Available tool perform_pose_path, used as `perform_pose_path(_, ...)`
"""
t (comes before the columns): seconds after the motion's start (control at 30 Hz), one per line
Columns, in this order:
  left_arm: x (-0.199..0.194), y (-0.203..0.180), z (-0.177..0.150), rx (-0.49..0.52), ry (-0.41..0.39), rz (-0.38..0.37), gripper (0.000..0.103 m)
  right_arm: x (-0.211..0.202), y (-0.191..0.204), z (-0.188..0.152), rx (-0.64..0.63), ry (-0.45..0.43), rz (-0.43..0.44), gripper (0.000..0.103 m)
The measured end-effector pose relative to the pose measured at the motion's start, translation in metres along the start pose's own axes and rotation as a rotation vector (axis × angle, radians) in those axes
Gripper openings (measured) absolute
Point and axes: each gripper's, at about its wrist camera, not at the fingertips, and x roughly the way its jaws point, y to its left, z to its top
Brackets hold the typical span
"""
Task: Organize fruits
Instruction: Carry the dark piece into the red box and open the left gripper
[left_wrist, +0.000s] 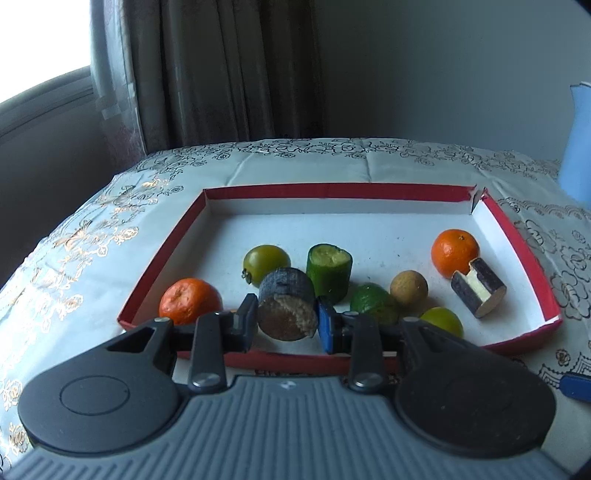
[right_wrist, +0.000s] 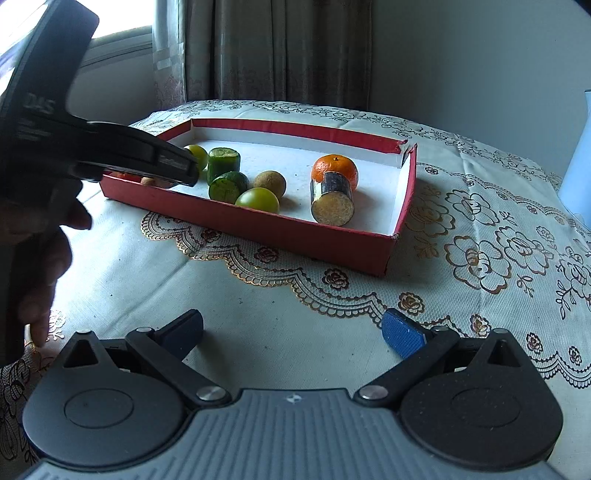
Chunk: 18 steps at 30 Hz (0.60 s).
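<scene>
Holding the dark stub (left_wrist: 288, 308) between the fingers of my left gripper (left_wrist: 287, 325), I take this to be the carrying step of sorting the fruit: the piece sits clamped, cut face towards me, over the near wall of the red box (left_wrist: 517, 240). Everything else lies inside that box. An orange (left_wrist: 190, 300) sits at its near left corner, a yellow-green fruit (left_wrist: 266, 260) and an upright green stub (left_wrist: 329, 271) lie just behind my held piece, and a dark green fruit (left_wrist: 373, 302), a brown round fruit (left_wrist: 409, 288) and another yellow-green fruit (left_wrist: 442, 320) lie to its right. Towards the box's right wall a second orange (left_wrist: 455, 252) touches a second dark stub (left_wrist: 478, 293) lying on its side. My right gripper (right_wrist: 291, 332) hovers over the tablecloth (right_wrist: 258, 295) in front of the box, its fingers spread wide and holding nothing. Next, I judge, I should carry the stub across to its twin by the right wall, staying above the fruit between, and set it down before letting go, since it could roll.
</scene>
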Motion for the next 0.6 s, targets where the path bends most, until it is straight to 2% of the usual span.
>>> perform_pose_path(0.53,0.019,-0.008,0.003,0.012,0.005,0.009,0.032,0.0,0.0,0.0,0.0,0.0,0.0,0.103)
perform_pose_path(0.6,0.022,-0.008,0.002,0.013,0.023,0.002,0.032,0.0,0.0,0.0,0.0,0.0,0.0,0.103)
